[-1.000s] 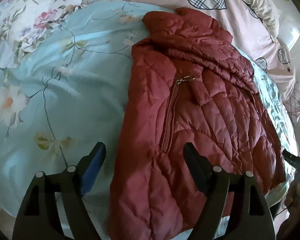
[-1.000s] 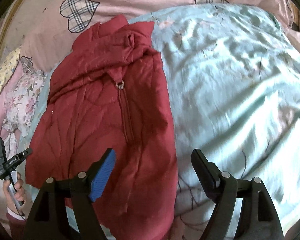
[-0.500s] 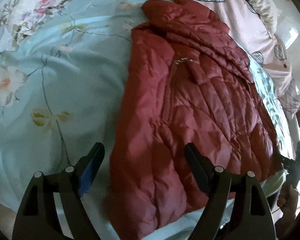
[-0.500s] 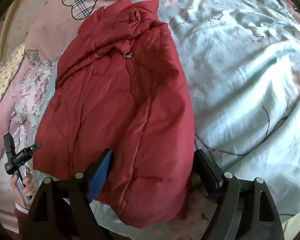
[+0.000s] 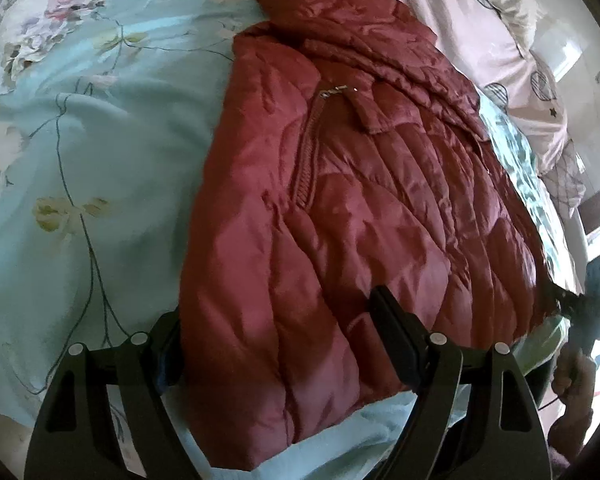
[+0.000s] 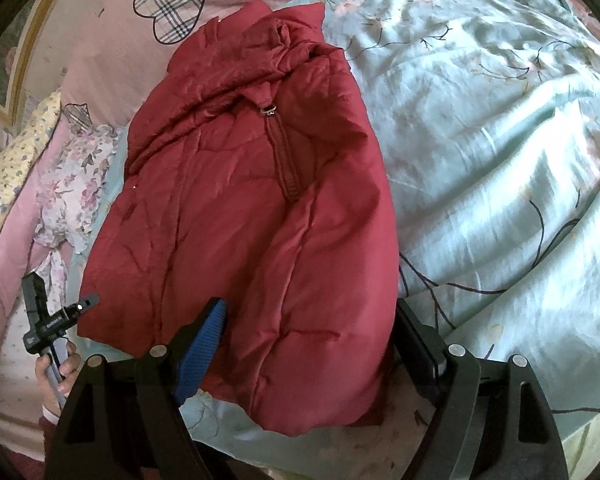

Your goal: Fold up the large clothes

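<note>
A dark red quilted puffer jacket (image 5: 340, 184) lies folded lengthwise on a light blue floral quilt (image 5: 80, 152), zip pull near the collar. It also shows in the right wrist view (image 6: 240, 220). My left gripper (image 5: 276, 328) is open, its jaws straddling the jacket's near hem corner, the left finger partly hidden behind the fabric. My right gripper (image 6: 308, 332) is open, its jaws straddling the other near hem corner. Each gripper shows small at the edge of the other's view.
The blue quilt (image 6: 500, 140) covers the bed. A pink duvet with plaid hearts (image 6: 140, 20) and floral pillows (image 6: 72, 176) lie at the far side. The bed's near edge runs just below both grippers.
Both grippers have moved forward and down to the jacket's near hem; the hem corners now sit between their open jaws. The jacket has not moved.
</note>
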{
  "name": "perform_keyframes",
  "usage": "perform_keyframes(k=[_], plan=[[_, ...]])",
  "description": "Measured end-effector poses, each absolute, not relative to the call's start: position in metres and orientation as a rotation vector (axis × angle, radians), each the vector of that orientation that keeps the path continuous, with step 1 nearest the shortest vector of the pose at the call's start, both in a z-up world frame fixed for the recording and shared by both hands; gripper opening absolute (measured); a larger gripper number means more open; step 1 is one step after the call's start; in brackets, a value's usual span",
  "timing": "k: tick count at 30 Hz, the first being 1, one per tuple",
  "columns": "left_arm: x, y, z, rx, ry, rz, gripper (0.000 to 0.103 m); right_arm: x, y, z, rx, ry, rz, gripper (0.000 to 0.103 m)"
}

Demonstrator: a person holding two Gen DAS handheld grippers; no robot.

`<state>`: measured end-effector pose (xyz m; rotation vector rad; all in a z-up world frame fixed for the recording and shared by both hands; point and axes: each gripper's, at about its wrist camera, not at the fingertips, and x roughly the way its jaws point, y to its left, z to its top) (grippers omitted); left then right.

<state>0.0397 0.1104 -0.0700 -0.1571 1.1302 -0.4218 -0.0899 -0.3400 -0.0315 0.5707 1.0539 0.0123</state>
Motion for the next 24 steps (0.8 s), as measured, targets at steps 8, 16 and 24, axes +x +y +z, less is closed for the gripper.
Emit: perform_keyframes(k=[8,16,24], plan=[[0.034,0.108,-0.074,-0.141,1.119,-0.447,0.083,-0.095,-0.335,-0.038,0.577,1.054,0.046,0.082],[0.030,0.110,-0.078,-0.162,1.118,-0.487,0.053,-0.105,-0.342,-0.040,0.607,1.017,0.067,0.050],[0.020,0.111,-0.066,-0.141,1.079,-0.498,0.021,-0.110,-0.336,-0.031,0.596,0.979,0.116,0.029]])
